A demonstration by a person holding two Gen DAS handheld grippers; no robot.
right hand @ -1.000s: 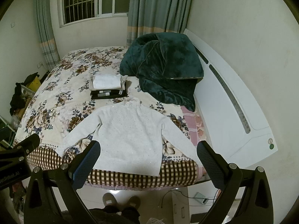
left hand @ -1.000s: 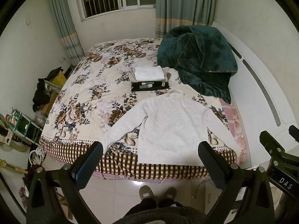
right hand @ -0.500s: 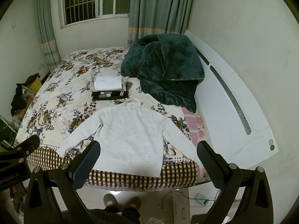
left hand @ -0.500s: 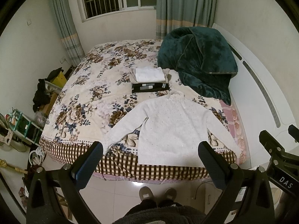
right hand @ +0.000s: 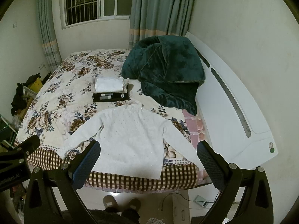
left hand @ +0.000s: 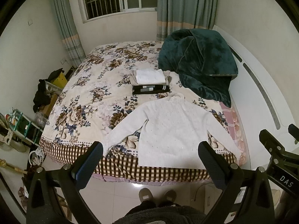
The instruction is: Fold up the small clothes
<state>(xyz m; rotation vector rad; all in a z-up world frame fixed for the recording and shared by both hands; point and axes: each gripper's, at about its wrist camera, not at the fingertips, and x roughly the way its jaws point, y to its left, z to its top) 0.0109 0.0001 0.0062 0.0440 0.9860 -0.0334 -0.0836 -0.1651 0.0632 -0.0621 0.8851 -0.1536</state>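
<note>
Plainly, I had not begun the fold: both grippers hung above the floor at the foot of the bed, empty, jaws wide apart, clear of the cloth.

Largest first. One bed (left hand: 87,100) under a floral quilt filled the middle of both views. One dark green blanket (left hand: 198,65) lay heaped at the upper right, against the white headboard (right hand: 229,112). One white knit sweater (left hand: 172,130) lay flat at the centre of the frame, collar towards the window, hem at the checked edge nearest me, both sleeves splayed down and outward. Just beyond its collar sat one stack of folded clothes (left hand: 149,82); I counted a white piece on top, a beige one under it and a black one at the bottom, though more may have hidden inside.

The left gripper (left hand: 149,160) showed the sweater's hem between its fingers; the right gripper (right hand: 148,160) showed much the same, shifted rightward.

To do this step well, I judged I should take one sleeve cuff with each gripper, pinch only the knit and not the quilt beneath, and carry each sleeve across the chest before doubling hem to collar. The loose knit would likely stretch and drag, so a low, slow lift seemed wise.

Smallest: two slippered feet (left hand: 158,197) at the bottom edge.
</note>
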